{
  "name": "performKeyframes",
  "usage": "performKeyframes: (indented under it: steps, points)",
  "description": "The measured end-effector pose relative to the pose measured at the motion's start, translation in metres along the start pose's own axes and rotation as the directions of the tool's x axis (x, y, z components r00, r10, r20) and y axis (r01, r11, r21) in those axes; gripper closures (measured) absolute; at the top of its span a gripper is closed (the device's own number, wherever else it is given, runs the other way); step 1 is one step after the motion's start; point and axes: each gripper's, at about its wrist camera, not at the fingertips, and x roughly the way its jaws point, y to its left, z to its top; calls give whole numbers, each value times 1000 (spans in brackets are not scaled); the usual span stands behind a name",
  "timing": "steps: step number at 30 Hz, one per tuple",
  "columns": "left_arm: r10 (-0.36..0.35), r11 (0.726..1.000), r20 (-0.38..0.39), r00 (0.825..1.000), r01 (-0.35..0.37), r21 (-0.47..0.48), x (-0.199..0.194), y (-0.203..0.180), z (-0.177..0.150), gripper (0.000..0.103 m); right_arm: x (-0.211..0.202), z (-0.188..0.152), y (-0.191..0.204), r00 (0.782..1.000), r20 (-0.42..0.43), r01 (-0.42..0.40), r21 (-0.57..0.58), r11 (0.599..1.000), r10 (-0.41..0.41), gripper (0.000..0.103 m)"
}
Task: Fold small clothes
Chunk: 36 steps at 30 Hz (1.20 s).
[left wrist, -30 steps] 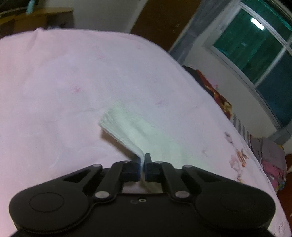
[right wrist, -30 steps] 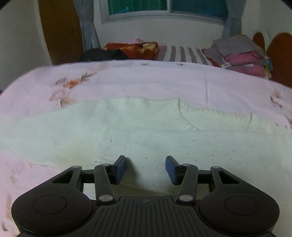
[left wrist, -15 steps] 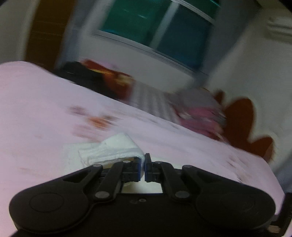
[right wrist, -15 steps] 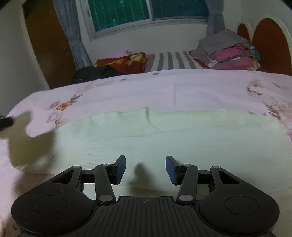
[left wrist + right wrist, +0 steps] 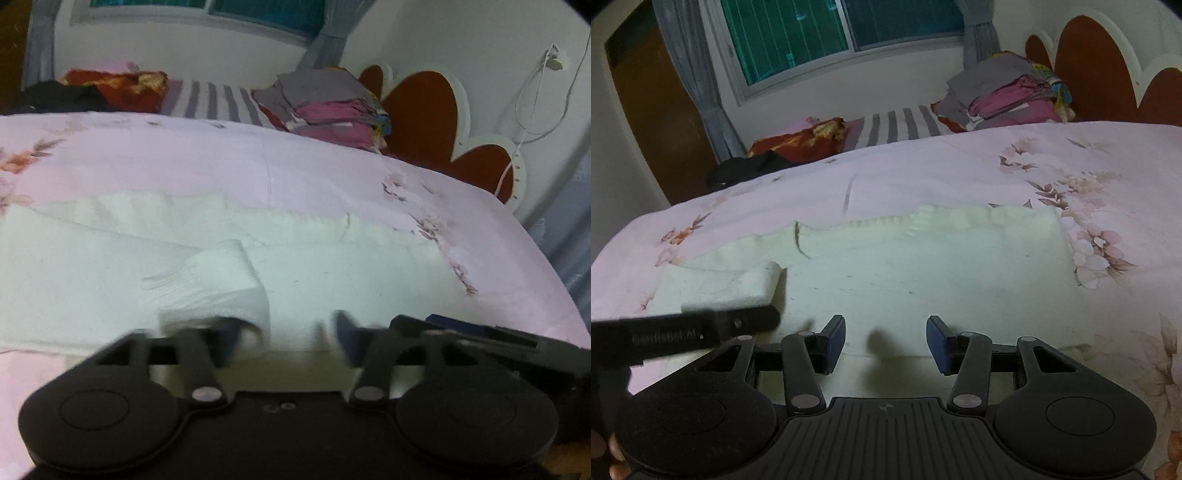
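A pale cream knitted garment [image 5: 923, 266] lies spread on the pink floral bedsheet [image 5: 923, 170]. Its left end is folded over onto itself as a thick flap [image 5: 221, 284], also seen in the right wrist view [image 5: 738, 288]. My left gripper [image 5: 284, 336] is open, its jaws blurred, just behind that flap; its left finger [image 5: 225, 332] is under the flap's edge. It enters the right wrist view as a black bar [image 5: 701, 330]. My right gripper [image 5: 885, 343] is open and empty over the garment's near edge.
A stack of folded grey and pink clothes [image 5: 1008, 92] lies at the far side by the red headboard [image 5: 1100, 66]. A striped pillow [image 5: 897, 125], a red cloth [image 5: 801, 142] and a dark garment [image 5: 746, 171] lie below the window. The bed edge drops off right [image 5: 546, 266].
My left gripper swung round with the garment's end, laid it over the rest and opened, letting go. The right gripper rose and tilted, staying open.
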Motion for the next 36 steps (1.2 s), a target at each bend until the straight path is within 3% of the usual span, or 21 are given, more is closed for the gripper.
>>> performKeyframes:
  steps: [6,11,17,23,24,25,26,27,32,36]
  points:
    - [117,993,31,993,-118,25,-33,20,-17,30,0,1,25,995,-7,-98,-42,994,98,55]
    - [230,972,6,973,-230,-43,-36,54,-25,30,9,-9,68,986,-46,-168,-165,972,162,55]
    - [304,949,-7,953,-304,-87,-37,74,-31,31,35,-26,109,990,-74,-136,-336,932,118,55]
    - [345,935,7,938,-344,-84,-35,77,-29,29,51,-20,109,997,-23,-83,-340,937,80,55]
    - [350,934,8,937,-348,-83,-34,77,-28,29,52,-17,108,997,-15,-77,-335,939,76,57]
    - [355,932,10,935,-353,-85,-33,77,-27,29,53,-14,107,997,-13,-78,-331,940,78,65]
    - [358,930,12,934,-356,-89,-31,79,-28,28,54,-10,105,997,-15,-81,-323,943,80,95]
    - [359,930,14,933,-356,-94,-31,80,-27,28,52,-3,101,997,-10,-79,-306,949,79,100]
    - [372,923,27,928,-367,-119,-29,85,-26,28,30,22,68,995,85,-41,-185,982,57,101]
    - [390,915,44,920,-383,-126,-28,86,-24,33,15,37,31,995,99,-7,-126,992,19,101]
